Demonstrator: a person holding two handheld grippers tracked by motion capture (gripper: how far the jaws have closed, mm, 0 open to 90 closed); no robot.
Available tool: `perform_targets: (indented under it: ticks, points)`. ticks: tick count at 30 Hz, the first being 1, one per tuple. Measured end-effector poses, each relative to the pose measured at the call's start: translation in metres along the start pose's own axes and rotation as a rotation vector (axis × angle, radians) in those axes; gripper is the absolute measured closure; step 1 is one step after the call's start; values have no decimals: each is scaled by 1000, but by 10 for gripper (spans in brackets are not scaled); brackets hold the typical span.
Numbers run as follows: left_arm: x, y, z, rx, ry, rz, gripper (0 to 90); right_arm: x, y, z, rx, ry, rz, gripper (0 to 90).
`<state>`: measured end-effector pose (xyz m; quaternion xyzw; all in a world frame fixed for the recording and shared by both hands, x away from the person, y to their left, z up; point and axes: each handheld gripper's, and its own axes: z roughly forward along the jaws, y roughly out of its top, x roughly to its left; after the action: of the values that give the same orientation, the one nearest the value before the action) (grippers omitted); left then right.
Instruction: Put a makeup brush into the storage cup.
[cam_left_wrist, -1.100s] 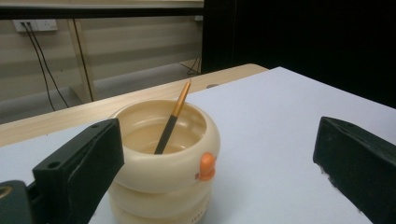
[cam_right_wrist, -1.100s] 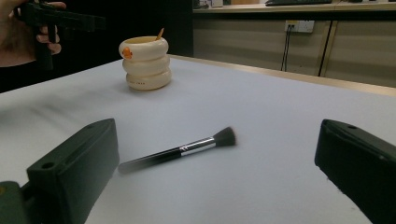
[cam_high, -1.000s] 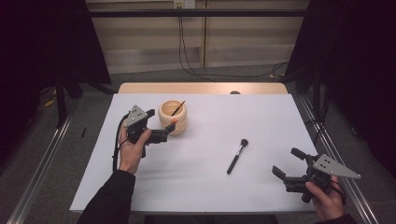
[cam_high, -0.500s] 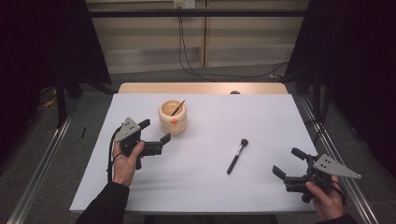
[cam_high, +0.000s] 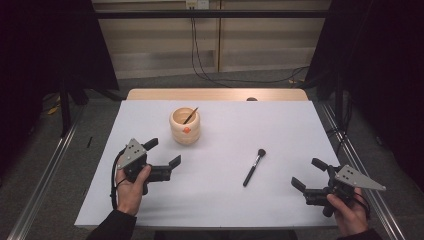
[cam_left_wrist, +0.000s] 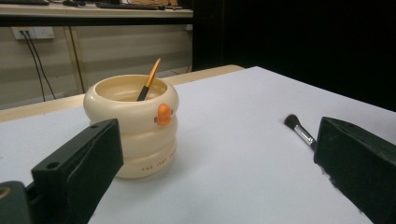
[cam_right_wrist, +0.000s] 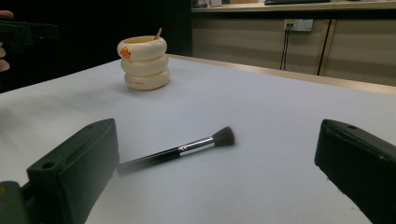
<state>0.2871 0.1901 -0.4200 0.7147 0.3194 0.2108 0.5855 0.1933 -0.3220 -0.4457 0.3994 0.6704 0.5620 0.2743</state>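
- High view: desk (cam_high: 280, 125) with a white top; a bare wooden strip runs along its far edge.
- Left tool (cam_high: 163, 154) sits over the desk's left half, toward the near-left corner, held in the person's left hand (cam_high: 131, 187). Jaws stand wide apart and hold nothing. They point toward the desk's middle.
- Right tool (cam_high: 309, 173) sits by the near-right corner, held in the right hand (cam_high: 347, 215). Jaws wide apart, nothing between them, pointing left and a little toward the far edge.
- Cream ringed pot (cam_high: 185, 126), three stacked rolls with a small orange knob on its side, stands upright left of centre, nearer the far edge. It is beyond the left tool and apart from it.
- Makeup brush (cam_high: 254, 167) lies flat on the desk right of centre, black handle toward the near edge, bristle head toward the far edge. It is between the two tools, touching neither. In the right gripper view it lies ahead, seen between the jaws.
- Thin orange-handled brush (cam_left_wrist: 149, 80) leans inside the pot, its tip above the rim.
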Motion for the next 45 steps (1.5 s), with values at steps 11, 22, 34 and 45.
perform_targets:
  ticks: [11, 22, 34, 45]
  points:
    - [-11, -8, -17, -22, 52, -31, 14, -1, 0, 3, 0, -2, 3, 0]
    - [-22, -15, -36, -49, 69, -17, 10, -1, 0, 2, -2, -2, 9, 0]
    - [-18, -21, -35, -18, 62, -13, 10, 0, 1, 4, 2, 9, 4, 0]
    - [-19, -22, -39, -22, 65, -18, 10, -2, 1, 4, 4, -8, -19, 0]
